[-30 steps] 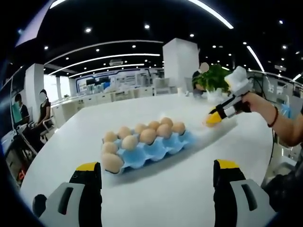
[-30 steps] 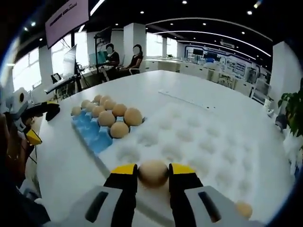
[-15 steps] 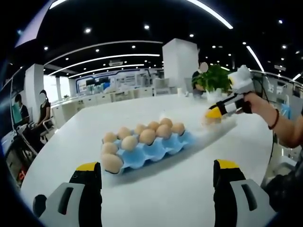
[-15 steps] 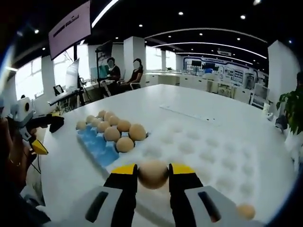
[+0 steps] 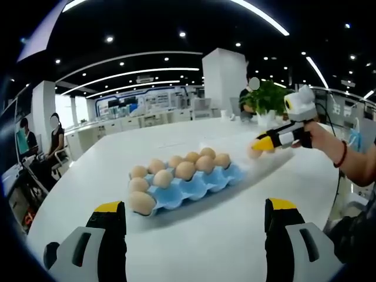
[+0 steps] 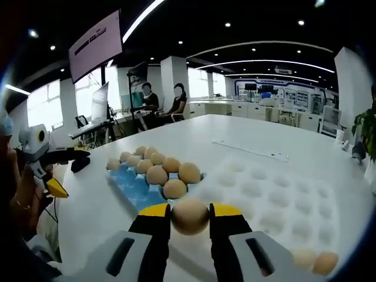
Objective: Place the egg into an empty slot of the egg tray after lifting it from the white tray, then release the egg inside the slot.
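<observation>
Table (image 6: 106, 205): white, broad; bears both trays

White tray (image 6: 276, 200): dimpled, lying just beside the egg tray; two eggs (image 6: 314, 261) remain at its near corner in the right gripper view; other dimples in sight bare

Egg tray (image 5: 194, 185): blue, partly filled; ten eggs counted in the left gripper view, bare blue slots (image 6: 132, 185) showing on the near side in the right gripper view

Left gripper (image 5: 194, 226): jaws wide apart, nothing between them, held low over the table short of the egg tray

Right gripper (image 6: 189, 216): jaws clamped on the egg, carried above the seam between the two trays; seen from the left gripper view at the far end of the egg tray, in a hand (image 5: 329, 138)

Egg (image 6: 189, 215): tan, off the white tray, in the air, not yet over a slot

Progress, judged: lift done; carry under way; lowering into a bare blue slot and letting go left to do

Writing: a wall screen (image 6: 94, 47) upper left in the right gripper view carries a line of text, too small to read; no brand or label legible on trays or grippers
</observation>
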`<state>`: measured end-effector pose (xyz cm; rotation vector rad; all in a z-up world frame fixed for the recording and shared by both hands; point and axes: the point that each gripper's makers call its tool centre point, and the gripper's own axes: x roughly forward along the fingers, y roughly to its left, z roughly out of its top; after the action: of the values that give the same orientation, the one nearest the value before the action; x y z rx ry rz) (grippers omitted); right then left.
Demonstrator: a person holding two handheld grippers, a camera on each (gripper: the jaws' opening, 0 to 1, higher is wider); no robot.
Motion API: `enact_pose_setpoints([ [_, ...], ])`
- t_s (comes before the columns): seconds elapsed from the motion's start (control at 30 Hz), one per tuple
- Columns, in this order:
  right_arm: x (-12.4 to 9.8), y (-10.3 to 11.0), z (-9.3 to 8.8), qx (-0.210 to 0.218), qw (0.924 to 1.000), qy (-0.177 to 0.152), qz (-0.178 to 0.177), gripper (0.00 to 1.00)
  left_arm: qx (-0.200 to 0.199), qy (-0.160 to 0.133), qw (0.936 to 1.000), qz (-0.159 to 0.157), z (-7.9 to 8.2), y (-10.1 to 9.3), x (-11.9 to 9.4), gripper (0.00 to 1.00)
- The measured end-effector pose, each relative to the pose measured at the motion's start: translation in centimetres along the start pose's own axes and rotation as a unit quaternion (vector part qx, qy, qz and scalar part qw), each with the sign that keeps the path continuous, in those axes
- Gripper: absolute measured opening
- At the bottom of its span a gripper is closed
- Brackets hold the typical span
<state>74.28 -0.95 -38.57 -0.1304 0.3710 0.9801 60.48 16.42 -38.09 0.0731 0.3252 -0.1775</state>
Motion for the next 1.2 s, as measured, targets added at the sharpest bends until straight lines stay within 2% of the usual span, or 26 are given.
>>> enact_pose_setpoints([
  [0.2,0.5,0.9,0.7,-0.004,0.9998,-0.016,0.007,0.27,-0.001,0.0,1.0,0.0,-0.1,0.1,-0.1,1.0],
  [0.5,2.0,2.4,1.0,-0.006,0.9996,-0.011,0.026,0.27,-0.001,0.0,1.0,0.004,-0.2,0.4,-0.4,1.0],
  [1.2,5.3,7.1,2.1,-0.008,0.9968,-0.02,0.077,0.27,-0.004,-0.001,0.9999,0.012,-0.4,1.1,-0.9,1.0],
])
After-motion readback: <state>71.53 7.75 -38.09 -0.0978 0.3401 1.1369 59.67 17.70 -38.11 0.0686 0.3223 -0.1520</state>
